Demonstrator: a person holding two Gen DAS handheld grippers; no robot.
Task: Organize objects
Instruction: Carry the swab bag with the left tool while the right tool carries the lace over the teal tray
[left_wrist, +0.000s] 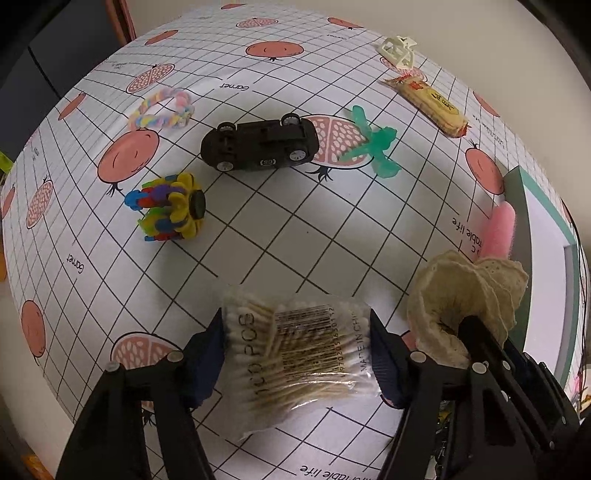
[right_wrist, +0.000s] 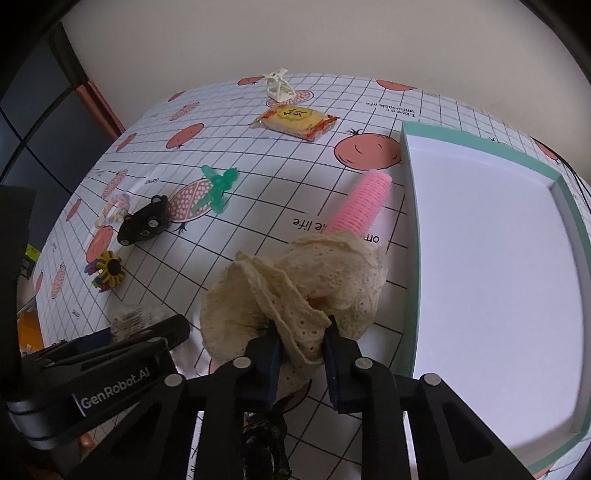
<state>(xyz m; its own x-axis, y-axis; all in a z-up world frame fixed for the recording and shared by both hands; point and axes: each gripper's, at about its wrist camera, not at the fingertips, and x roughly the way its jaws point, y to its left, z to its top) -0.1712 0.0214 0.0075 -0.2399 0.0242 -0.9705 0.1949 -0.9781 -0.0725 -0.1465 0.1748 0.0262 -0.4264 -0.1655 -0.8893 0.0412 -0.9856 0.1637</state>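
A: Both claws are loaded. The left gripper (left_wrist: 297, 354) is clamped across a clear packet of cotton swabs (left_wrist: 299, 354), and the right gripper (right_wrist: 301, 347) is pinched on a fold of a cream lace scrunchie (right_wrist: 295, 288).

B: Where does it all go, do you think?

A: Probably the teal-rimmed box (right_wrist: 406, 177), which sits at three o'clock of the right claw and looks empty. The scrunchie hangs just short of its near wall.

B: So what worries you?

A: Two things. The claw holds only one ruffle of the lace, so most of the fabric droops below the fingers; it could catch on the box wall on the way over and pull free. The pink hair roller (right_wrist: 364, 203) lies at twelve o'clock, close against that wall, and a low sweep could knock it rolling.

B: And the swabs?

A: The bag is slippery film, and its lower end sags beneath the jaws. It could slide out if the squeeze slackens. The two claws also sit very close together, so they may bump while crossing.

B: The rest of the table (left_wrist: 258, 236)?

A: The toy car (left_wrist: 260, 146) and the others sit well apart, out of harm's way.
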